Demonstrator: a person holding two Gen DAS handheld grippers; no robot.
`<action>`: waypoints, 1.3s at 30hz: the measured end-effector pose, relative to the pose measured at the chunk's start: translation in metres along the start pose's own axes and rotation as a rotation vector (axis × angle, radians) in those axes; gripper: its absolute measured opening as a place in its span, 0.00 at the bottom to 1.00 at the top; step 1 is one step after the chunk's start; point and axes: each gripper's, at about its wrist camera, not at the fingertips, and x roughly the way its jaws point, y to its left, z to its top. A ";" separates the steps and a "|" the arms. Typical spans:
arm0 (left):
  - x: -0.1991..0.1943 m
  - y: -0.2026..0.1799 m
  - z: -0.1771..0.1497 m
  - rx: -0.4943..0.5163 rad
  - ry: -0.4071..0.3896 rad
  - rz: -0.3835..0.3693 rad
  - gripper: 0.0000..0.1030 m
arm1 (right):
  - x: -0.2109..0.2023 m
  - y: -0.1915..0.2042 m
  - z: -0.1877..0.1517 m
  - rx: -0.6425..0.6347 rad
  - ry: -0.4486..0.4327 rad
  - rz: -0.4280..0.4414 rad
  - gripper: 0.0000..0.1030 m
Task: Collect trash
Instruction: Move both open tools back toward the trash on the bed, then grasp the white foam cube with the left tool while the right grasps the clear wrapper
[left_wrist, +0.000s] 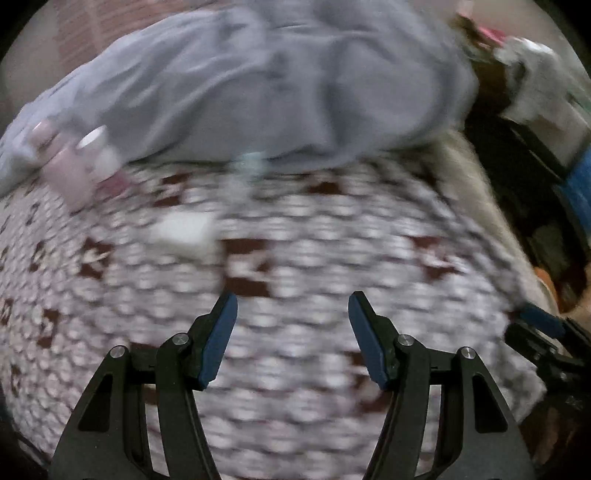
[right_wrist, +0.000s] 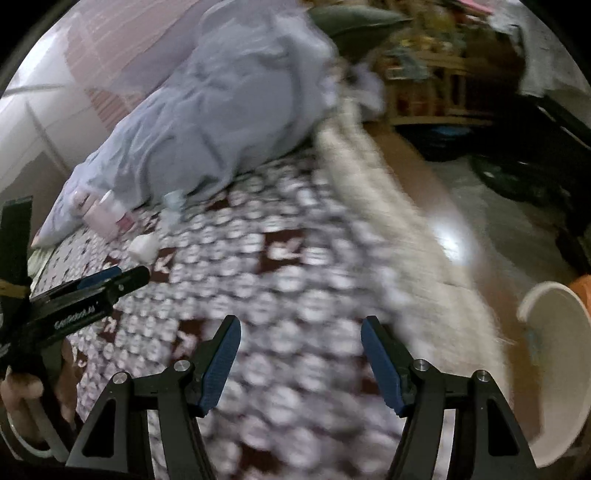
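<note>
**Both tools released above the patterned bed cover; trash pieces lie by the grey bedding**

Both views are motion-blurred; small detail is unreliable.

Left wrist view: the left tool sits over a bed cover patterned in dark red and white. Its blue-padded fingers stand apart with only the cover showing in the gap, so it is released and holding nothing. Beyond it lies a large rumpled grey blanket. A white crumpled piece, probably tissue or paper, rests on the cover, up and left of the tool and well apart from it. A pale bluish scrap lies at the blanket's near edge. A pink-and-white package sits at the far left, touching the blanket. At the right edge, part of the right tool is visible, low beside the bed.

Right wrist view: the right tool is also released, fingers apart, nothing between them, over the same bed cover. The left tool enters from the left, gripped by a hand at the lower-left corner. Past it: the white crumpled piece, the bluish scrap and the pink-and-white package, all near the grey blanket. A cream fringed throw runs along the bed's right edge. On the floor at lower right stands a white bin, open side visible; contents too blurred to tell. Cluttered shelves fill the background.
</note>
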 end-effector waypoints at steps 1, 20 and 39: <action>0.006 0.019 0.004 -0.033 0.005 0.022 0.60 | 0.009 0.008 0.004 -0.009 0.012 0.011 0.63; 0.095 0.096 0.038 -0.123 0.059 -0.123 0.59 | 0.131 0.123 0.100 -0.152 0.050 0.123 0.64; 0.049 0.112 0.035 -0.124 0.006 -0.191 0.22 | 0.150 0.145 0.114 -0.182 0.008 0.175 0.14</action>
